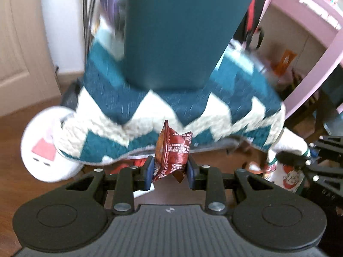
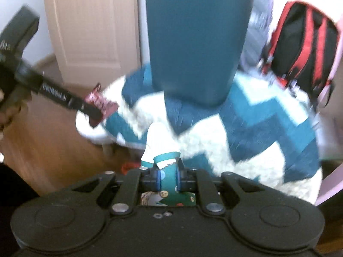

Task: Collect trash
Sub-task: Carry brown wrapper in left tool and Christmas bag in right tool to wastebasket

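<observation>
Wood floor [image 1: 12, 132] and a pale door [image 1: 19, 42] sit at the left of the left wrist view, with a teal chair [image 1: 182, 32] under a zigzag blanket [image 1: 171, 105] filling the middle. Low down, the left gripper [image 1: 170, 170] is clamped on a crumpled red-brown wrapper [image 1: 171, 152], pinched between its blue pads [image 1: 150, 171] and held in front of the blanket's edge. A white round cushion [image 1: 42, 147] bulges at the left, and a pink shelf [image 1: 310, 49] stands at the right. In the right wrist view the left gripper [image 2: 94, 109] shows at the far left, blurred, the wrapper [image 2: 100, 102] at its tip. Centre, the right gripper [image 2: 168, 176] is closed on a teal-and-white packet [image 2: 165, 162], its lower part hidden behind the gripper body. A red-and-black backpack [image 2: 300, 51] hangs at the right, blurred.
</observation>
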Tool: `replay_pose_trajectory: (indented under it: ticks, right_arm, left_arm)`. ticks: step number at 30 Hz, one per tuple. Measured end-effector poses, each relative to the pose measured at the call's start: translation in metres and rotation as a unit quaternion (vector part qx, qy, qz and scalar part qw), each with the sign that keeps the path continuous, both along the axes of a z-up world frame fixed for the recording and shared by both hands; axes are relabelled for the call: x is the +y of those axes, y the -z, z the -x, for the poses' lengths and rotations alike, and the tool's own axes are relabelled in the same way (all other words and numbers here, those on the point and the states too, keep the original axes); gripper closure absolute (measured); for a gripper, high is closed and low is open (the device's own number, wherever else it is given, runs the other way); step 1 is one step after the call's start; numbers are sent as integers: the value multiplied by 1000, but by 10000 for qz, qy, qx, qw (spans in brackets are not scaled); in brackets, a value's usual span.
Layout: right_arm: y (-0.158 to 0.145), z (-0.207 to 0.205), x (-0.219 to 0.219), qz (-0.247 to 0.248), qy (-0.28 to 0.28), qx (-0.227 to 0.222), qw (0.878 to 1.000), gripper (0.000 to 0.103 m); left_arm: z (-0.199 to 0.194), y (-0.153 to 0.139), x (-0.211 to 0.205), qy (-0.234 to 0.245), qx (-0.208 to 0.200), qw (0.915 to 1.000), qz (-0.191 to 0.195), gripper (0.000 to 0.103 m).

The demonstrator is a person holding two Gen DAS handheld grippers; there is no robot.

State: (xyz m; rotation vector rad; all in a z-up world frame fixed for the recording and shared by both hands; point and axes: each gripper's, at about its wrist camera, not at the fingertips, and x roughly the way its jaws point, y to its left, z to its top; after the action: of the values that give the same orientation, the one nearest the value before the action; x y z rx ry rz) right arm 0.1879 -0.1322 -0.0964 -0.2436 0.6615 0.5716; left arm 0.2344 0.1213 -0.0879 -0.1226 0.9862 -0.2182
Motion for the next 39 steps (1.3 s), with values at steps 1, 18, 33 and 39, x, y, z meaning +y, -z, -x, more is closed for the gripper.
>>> replay_pose_trajectory:
  ticks: [1,18,33,39]
  right_arm:
    - [-13,4,-3,-79,20,-110,9999,90]
    - [-206,-20,-1,-708,423,-1965,9770,90]
    - [-304,-135,38,-1570,725,-2507,9525,90]
    - [-284,-199,58,-1667,877,-2130,9587,90]
  left_arm:
    - [6,-15,-3,-21,-141,9999,-42,73]
    - [25,-183,-60,-28,-1782,9824,-556,73]
    - [-90,-246,-53,-398,-2201,9723,-677,73]
    - [-145,-227,-51,-522,-1993,9747,-867,73]
